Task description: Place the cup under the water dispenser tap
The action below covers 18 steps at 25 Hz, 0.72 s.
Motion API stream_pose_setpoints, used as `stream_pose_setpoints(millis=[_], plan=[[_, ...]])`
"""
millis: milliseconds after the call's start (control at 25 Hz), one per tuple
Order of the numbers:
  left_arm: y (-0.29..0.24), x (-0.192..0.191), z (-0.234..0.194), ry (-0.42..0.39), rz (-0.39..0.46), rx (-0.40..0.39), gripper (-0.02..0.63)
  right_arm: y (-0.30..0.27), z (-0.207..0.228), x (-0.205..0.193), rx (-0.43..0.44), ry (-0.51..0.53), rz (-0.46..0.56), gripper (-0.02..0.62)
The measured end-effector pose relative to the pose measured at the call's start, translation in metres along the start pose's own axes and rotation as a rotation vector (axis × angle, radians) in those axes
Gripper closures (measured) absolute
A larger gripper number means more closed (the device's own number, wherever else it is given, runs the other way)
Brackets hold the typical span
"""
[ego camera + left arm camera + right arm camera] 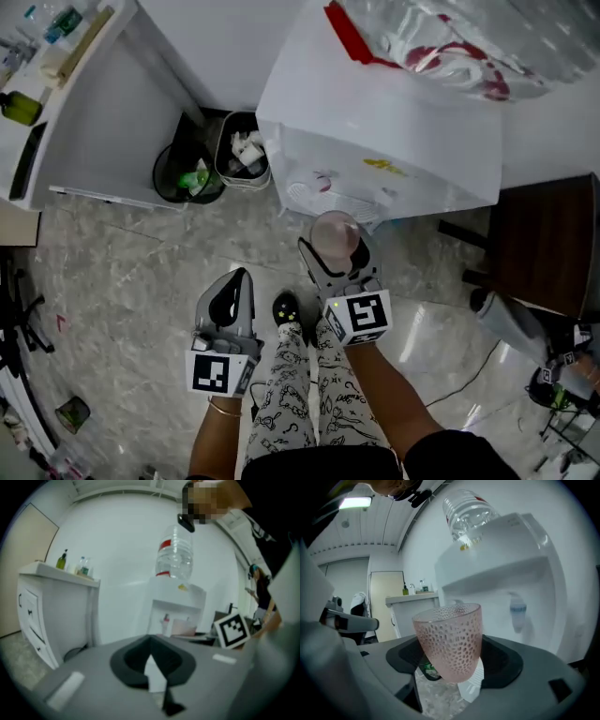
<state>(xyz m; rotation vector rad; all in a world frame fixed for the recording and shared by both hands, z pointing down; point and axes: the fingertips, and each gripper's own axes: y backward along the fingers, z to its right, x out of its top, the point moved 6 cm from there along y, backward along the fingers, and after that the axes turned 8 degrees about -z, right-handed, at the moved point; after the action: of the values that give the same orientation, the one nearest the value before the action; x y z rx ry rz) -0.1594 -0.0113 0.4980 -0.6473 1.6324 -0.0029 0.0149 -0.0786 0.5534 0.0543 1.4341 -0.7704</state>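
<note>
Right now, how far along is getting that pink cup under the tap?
Done: the cup is picked up, clamped in the right gripper. In hand: it hangs in front of the water dispenser, short of the tap. Left: set it on the drip tray, release.

The right gripper (pixel 331 253) holds a pink cup (pixel 335 230) upright between its jaws, just in front of the white water dispenser (pixel 375 131) and its round drip tray (pixel 314 197). The left gripper (pixel 236 281) hangs to the lower left with its jaws drawn together on nothing. Left of the dispenser, a black bin (pixel 173 178) and a grey bin (pixel 228 155) stand side by side on the marbled floor (pixel 122 272).
</note>
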Motion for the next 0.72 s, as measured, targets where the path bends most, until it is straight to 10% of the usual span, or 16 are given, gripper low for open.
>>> stream_pose_setpoints(millis=[360,720], plan=[[-0.015,-0.101,-0.004,0.044,-0.172,-0.007,0.617,-0.086,0.036,-0.096,-0.149,0.004,-0.027,0.25],[-0.022,-0.102,-0.003,0.045,-0.208,-0.024,0.617,-0.117,0.048,-0.094,-0.218,-0.017,-0.043,0.25]])
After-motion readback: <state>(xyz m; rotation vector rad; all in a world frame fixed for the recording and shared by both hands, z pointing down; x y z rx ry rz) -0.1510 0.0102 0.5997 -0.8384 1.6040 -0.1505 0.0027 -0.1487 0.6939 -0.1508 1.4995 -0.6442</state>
